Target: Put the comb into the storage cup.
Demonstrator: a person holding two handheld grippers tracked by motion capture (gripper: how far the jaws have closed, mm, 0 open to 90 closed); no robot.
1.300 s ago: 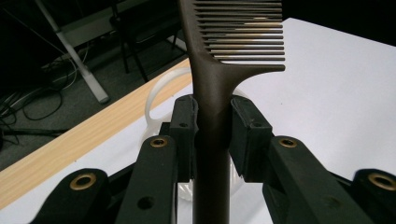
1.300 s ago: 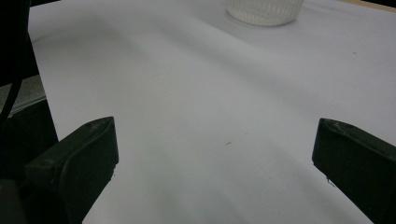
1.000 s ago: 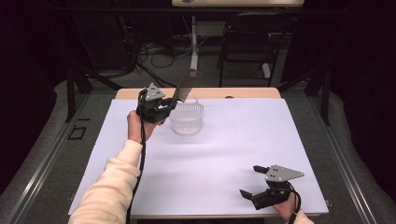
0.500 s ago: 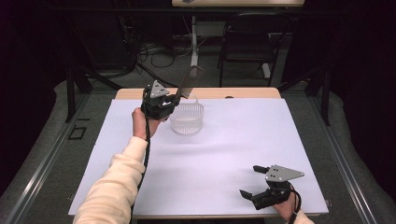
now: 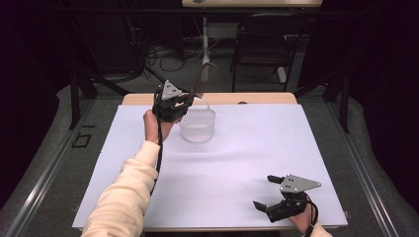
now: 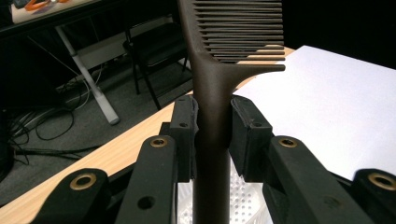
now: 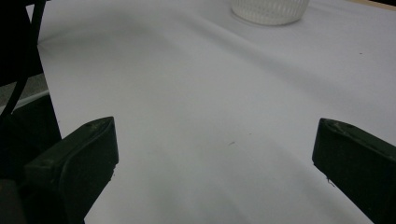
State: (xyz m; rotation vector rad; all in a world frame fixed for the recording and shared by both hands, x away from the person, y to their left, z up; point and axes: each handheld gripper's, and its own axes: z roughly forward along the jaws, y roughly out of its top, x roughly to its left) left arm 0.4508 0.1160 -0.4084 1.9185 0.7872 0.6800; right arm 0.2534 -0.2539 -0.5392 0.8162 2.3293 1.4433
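My left gripper [image 5: 187, 100] is raised above the far left part of the table, shut on the handle of a dark brown comb [image 5: 201, 79]. The comb [image 6: 219, 74] rises between the two jaws, teeth pointing right in the left gripper view. Just right of and below that gripper stands a small white perforated basket [image 5: 197, 125], part of which [image 6: 245, 196] shows under the jaws. My right gripper [image 5: 266, 193] rests near the table's front right edge, open, nothing between its fingers [image 7: 79, 158]. The basket [image 7: 270, 10] lies far ahead of it.
A white sheet [image 5: 237, 158] covers the wooden table [image 5: 257, 98]. Behind the table stand a black chair [image 5: 259, 44], a white table leg [image 5: 205, 34] and loose cables on the floor.
My left gripper has lifted and shifted slightly right with the comb, which now stands more upright over the basket's left rim. The right gripper has stayed put.
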